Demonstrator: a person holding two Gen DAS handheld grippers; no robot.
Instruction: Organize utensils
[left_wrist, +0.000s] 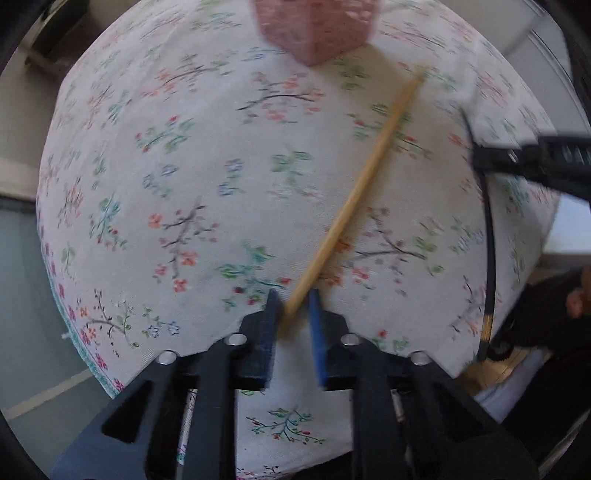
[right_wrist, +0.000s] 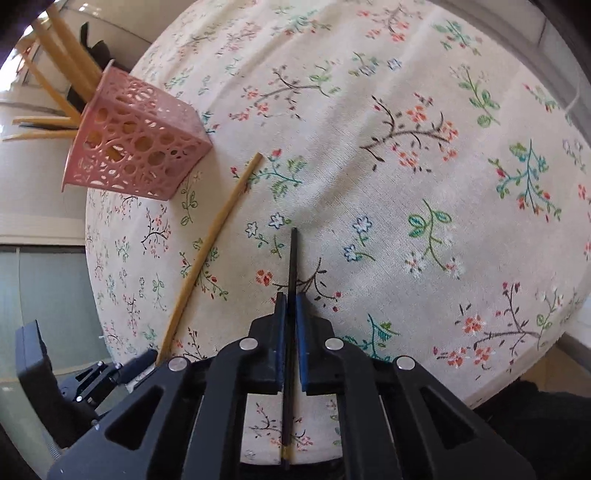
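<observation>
A bamboo chopstick lies slantwise on the floral tablecloth. My left gripper points straight down over its near end, jaws narrow, the stick against the left pad with a gap at the right pad. In the right wrist view the same chopstick runs down to the left gripper. My right gripper is shut on a black chopstick whose tip rests on the cloth. The left wrist view shows that right gripper and black chopstick at the right edge.
A pink perforated basket stands near the table's far edge and holds several bamboo chopsticks; its base shows as a pink block. The round table's rim drops off at left. A hand in a dark sleeve is at right.
</observation>
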